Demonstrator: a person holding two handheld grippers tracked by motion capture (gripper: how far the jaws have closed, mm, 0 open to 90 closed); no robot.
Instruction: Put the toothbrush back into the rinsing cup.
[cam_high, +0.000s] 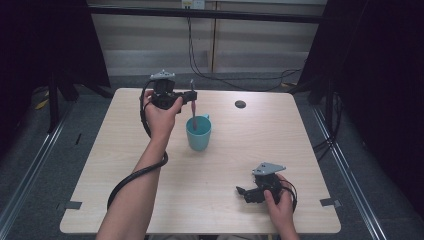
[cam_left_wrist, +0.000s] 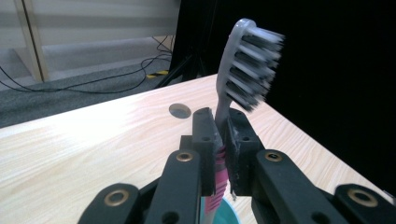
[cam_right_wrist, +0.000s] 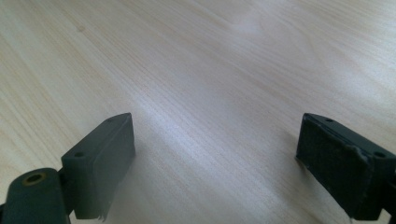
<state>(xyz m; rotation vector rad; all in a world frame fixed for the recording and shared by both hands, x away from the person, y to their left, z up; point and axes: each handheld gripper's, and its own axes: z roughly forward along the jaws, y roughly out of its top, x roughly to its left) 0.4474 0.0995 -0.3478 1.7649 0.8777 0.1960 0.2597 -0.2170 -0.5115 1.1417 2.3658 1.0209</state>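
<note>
A pink and grey toothbrush (cam_high: 193, 107) stands upright with its lower end inside a teal cup (cam_high: 198, 133) near the middle of the table. My left gripper (cam_high: 190, 96) is shut on the handle above the cup. In the left gripper view the toothbrush (cam_left_wrist: 238, 70) rises bristles-up from between the pads, and the rim of the cup (cam_left_wrist: 233, 213) peeks out just below the jaws. My right gripper (cam_high: 241, 193) rests low over the table's front right, held in a hand. Its jaws stand open in the right gripper view (cam_right_wrist: 215, 161), with bare wood between them.
The light wooden table (cam_high: 125, 150) has a round dark hole (cam_high: 240, 104) at the back right, which appears as a grey disc (cam_left_wrist: 180, 110) beyond the left gripper. Cables lie on the grey floor behind. Black curtains and stands flank both sides.
</note>
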